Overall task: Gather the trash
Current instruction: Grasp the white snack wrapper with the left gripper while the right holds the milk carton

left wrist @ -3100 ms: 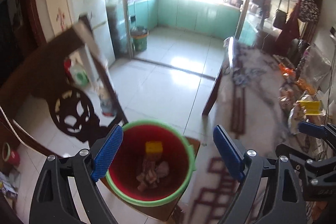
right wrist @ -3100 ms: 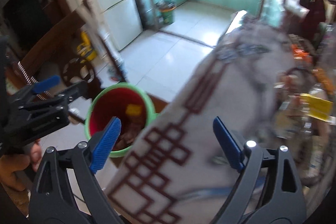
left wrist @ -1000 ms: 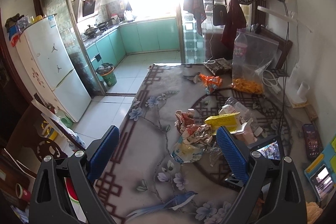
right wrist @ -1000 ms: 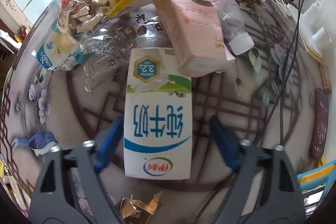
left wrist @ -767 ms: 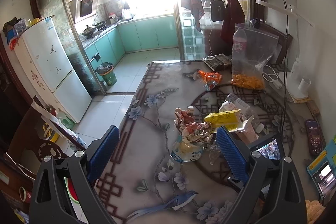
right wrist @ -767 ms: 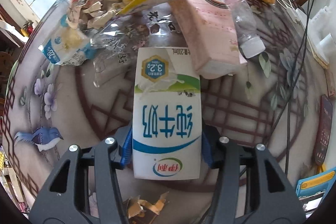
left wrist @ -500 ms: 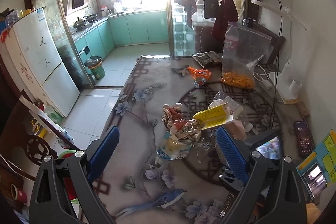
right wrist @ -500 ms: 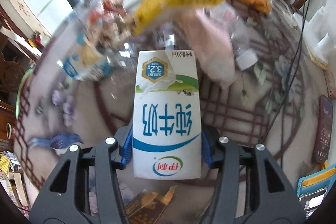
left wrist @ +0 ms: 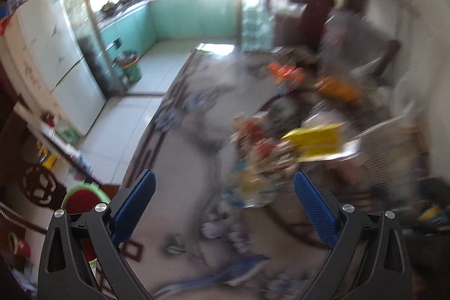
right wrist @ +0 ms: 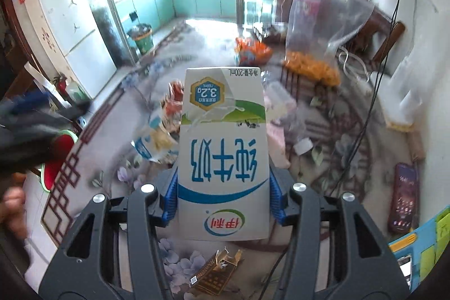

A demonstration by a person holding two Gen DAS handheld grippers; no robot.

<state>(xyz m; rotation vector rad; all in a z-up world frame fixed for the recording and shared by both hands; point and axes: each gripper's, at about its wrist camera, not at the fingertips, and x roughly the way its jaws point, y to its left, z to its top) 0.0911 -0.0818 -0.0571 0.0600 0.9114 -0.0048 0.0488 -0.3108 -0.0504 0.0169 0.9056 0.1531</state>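
Your right tool [right wrist: 223, 191] pinches the milk carton [right wrist: 222, 153] across its sides, blue pads pressed on both flanks, and the carton is clear of the desk [right wrist: 118, 131] with the patterned cloth visible beneath it. Your left tool [left wrist: 223, 205] is spread wide with nothing between its pads, aimed down at the heap of wrappers [left wrist: 261, 148] and the yellow box [left wrist: 317, 141] in the middle of the desk. By my reading you are partway through: one piece is in hand but not yet binned, and plenty is left, including the wrappers, the yellow box, the blue-and-white pouch [right wrist: 153, 141] and the small brown foil scrap [right wrist: 215, 272] near the desk's edge. The red bin with the green rim [left wrist: 84, 198] sits low beside the desk, so the carton looks bound that way. The right view alone shows the carton, the phone [right wrist: 402, 197] and the bag of orange snacks [right wrist: 312, 69] sharply; the left view is blurred but shows the bin's mouth more openly, where the right view has it half hidden behind the other tool.
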